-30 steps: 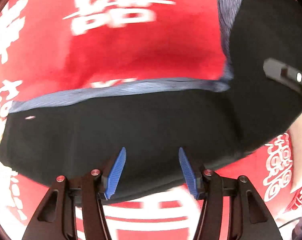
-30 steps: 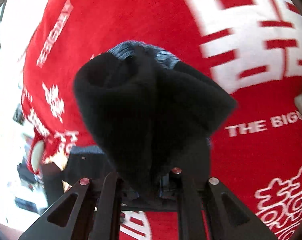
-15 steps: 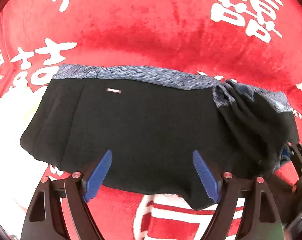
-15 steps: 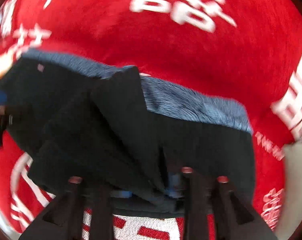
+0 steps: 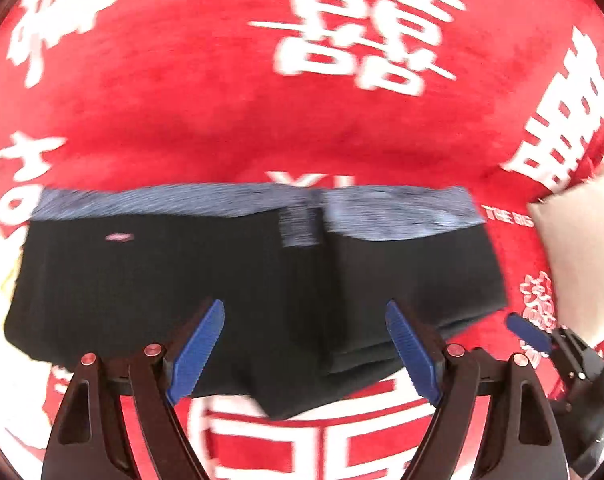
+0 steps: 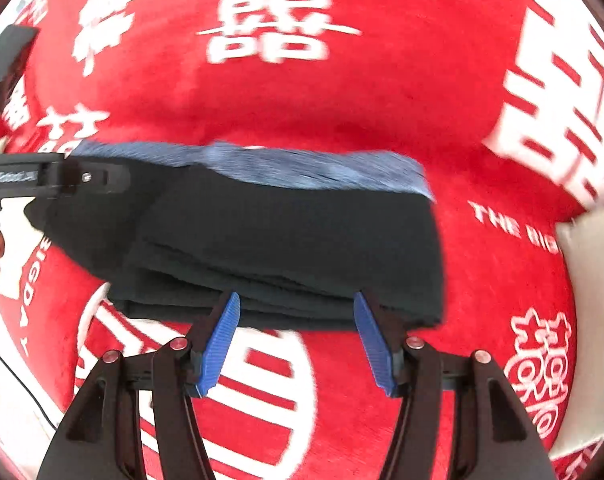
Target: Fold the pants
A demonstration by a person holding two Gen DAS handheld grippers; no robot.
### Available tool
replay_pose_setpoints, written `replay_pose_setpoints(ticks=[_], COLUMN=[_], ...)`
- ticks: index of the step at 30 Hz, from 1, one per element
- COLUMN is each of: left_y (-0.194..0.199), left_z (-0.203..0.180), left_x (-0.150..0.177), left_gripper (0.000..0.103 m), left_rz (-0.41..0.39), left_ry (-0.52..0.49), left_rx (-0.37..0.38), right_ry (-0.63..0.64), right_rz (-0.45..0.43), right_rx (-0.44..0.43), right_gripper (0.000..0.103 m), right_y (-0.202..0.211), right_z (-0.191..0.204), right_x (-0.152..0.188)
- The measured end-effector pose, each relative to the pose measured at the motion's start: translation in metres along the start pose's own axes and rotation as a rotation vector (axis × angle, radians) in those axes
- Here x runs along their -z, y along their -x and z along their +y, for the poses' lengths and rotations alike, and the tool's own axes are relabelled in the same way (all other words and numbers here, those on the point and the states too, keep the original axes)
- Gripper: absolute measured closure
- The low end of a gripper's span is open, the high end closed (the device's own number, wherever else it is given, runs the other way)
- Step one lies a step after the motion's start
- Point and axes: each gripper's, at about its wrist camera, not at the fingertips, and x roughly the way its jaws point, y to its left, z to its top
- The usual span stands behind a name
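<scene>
On the red cloth (image 5: 205, 120) lie the pants (image 5: 181, 280), black, folded into a thick stack with the blue waistband (image 6: 261, 166) along the far edge. My left gripper (image 5: 304, 344) hangs over their near edge, jaws spread wide, holding nothing. My right gripper (image 6: 295, 340) (at the stack's other end) stands just as wide, blue pads (image 6: 217, 348) bare.

From my left wrist view, motion blur smears the folded black pants with a blue-grey waistband (image 5: 229, 280); I cannot read their small pink label (image 5: 119, 236). The white lettering on the red plush cloth (image 5: 205, 100) runs off every edge. The right gripper (image 5: 542, 340) shows only one blue tip at the frame's rim.
</scene>
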Motion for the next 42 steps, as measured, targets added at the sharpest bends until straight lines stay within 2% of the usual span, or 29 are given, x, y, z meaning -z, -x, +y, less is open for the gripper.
replay_pose_setpoints(ticks=[3, 4, 5, 6, 7, 9, 11, 14, 16, 23, 26, 28, 29, 30, 31, 38, 40, 42], left_y=[-0.021, -0.029, -0.039, -0.048, -0.057, -0.055, -0.050, -0.066, -0.064, -0.027, -0.015, -0.018, -0.023, -0.029, -0.036, -0.080, -0.085, -0.086], left_z=[-0.023, -0.028, -0.031, -0.033, -0.035, -0.036, -0.039, -0.030, -0.027, -0.026, -0.027, -0.035, -0.040, -0.045, -0.050, -0.054, -0.054, -0.059], left_x=[-0.007, -0.007, -0.007, -0.006, -0.005, 0.000, 0.007, 0.033, 0.041, 0.034, 0.018, 0.006, -0.001, -0.006, -0.010, -0.009, -0.006, -0.004], left_gripper=[0.019, 0.028, 0.044, 0.079, 0.089, 0.089, 0.089, 0.089, 0.089, 0.089, 0.089, 0.089, 0.089, 0.089, 0.089, 0.089, 0.089, 0.089], left_rz=[0.056, 0.078, 0.108, 0.140, 0.177, 0.170, 0.153, 0.192, 0.137, 0.079, 0.055, 0.050, 0.053, 0.055, 0.053, 0.110, 0.101, 0.092], left_ry=[-0.042, -0.044, -0.047, -0.050, -0.053, -0.057, -0.098, -0.110, -0.103, -0.081, -0.055, -0.056, -0.057, -0.057, -0.053, -0.040, -0.041, -0.066], left_rx=[0.023, 0.028, 0.042, 0.049, 0.020, 0.024, -0.010, -0.061, -0.047, -0.139, -0.142, -0.142, -0.147, -0.150, -0.153, -0.225, -0.233, -0.259], right_ry=[-0.037, -0.046, -0.055, -0.060, -0.065, -0.083, -0.105, -0.112, -0.130, -0.187, -0.209, -0.218, -0.227, -0.233, -0.239, -0.189, -0.145, -0.122], right_rz=[0.025, 0.030, 0.034, 0.036, 0.039, 0.053, 0.063, 0.074, 0.092, 0.048, 0.030, 0.037, 0.051, 0.063, 0.079, 0.149, 0.194, 0.195], right_rx=[-0.015, -0.023, -0.032, -0.039, -0.046, -0.071, -0.092, -0.092, -0.101, -0.105, -0.101, -0.100, -0.102, -0.110, -0.119, -0.083, -0.059, -0.042], right_gripper=[0.039, 0.039, 0.040, 0.040, 0.044, 0.051, 0.052, 0.052, 0.052, 0.052, 0.052, 0.053, 0.057, 0.067, 0.069, 0.069, 0.069, 0.069], right_y=[0.000, -0.001, -0.001, -0.003, -0.003, -0.007, -0.007, -0.009, -0.013, -0.010, -0.014, -0.023, -0.030, -0.036, -0.043, -0.078, -0.093, -0.099], right_z=[-0.010, -0.012, -0.014, -0.015, -0.016, -0.019, -0.023, -0.027, -0.031, -0.064, -0.079, -0.086, -0.089, -0.091, -0.092, -0.083, -0.077, -0.075], right_x=[0.001, 0.002, 0.004, 0.005, 0.006, 0.008, 0.011, 0.017, 0.018, -0.013, -0.035, -0.049, -0.056, -0.061, -0.067, -0.085, -0.082, -0.081])
